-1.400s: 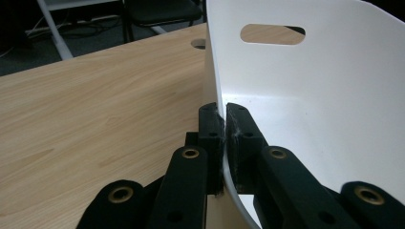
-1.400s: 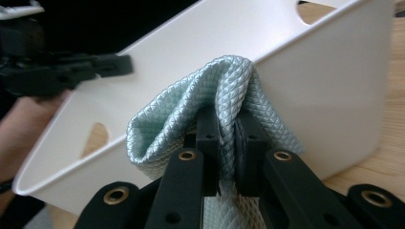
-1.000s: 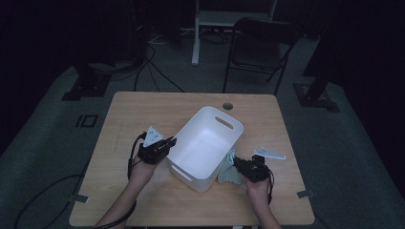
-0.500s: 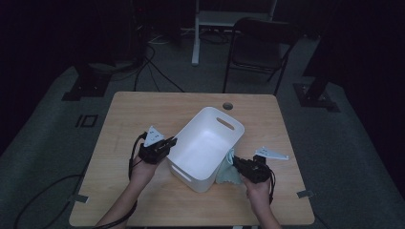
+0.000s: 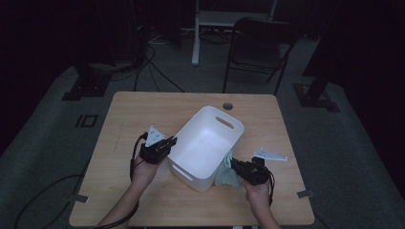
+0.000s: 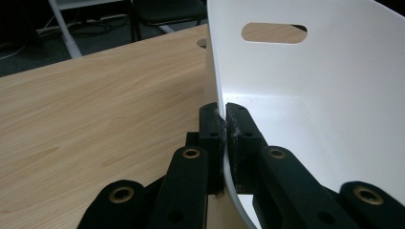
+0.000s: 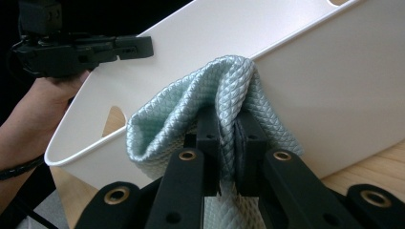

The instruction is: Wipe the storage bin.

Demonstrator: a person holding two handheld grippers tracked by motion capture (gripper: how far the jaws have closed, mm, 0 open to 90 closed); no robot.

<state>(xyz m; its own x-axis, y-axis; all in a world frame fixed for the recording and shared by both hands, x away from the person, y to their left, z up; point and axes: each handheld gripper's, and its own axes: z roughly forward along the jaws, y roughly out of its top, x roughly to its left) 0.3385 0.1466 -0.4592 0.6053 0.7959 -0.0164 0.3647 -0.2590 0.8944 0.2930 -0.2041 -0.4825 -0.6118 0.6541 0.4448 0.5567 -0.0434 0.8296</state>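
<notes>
My left tool (image 6: 224,119) pinches the tilted white bin (image 5: 205,143) rim, my right tool (image 7: 228,126) pinches the teal cloth (image 7: 210,90); a thin-rim slip could drop the bin onto the counter (image 5: 143,109).

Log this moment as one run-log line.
left gripper: shut on white bin rim | right gripper: shut on pale green cloth, at bin's outer wall | bin: empty, on table

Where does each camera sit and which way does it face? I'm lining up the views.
High view: above the person's side, facing down on the table; both forearms show.
Left gripper view: on the left hand-held gripper, jaws clamping the white bin wall.
Right gripper view: on the right hand-held gripper, pinching a pale green cloth.
All share the bin.
</notes>
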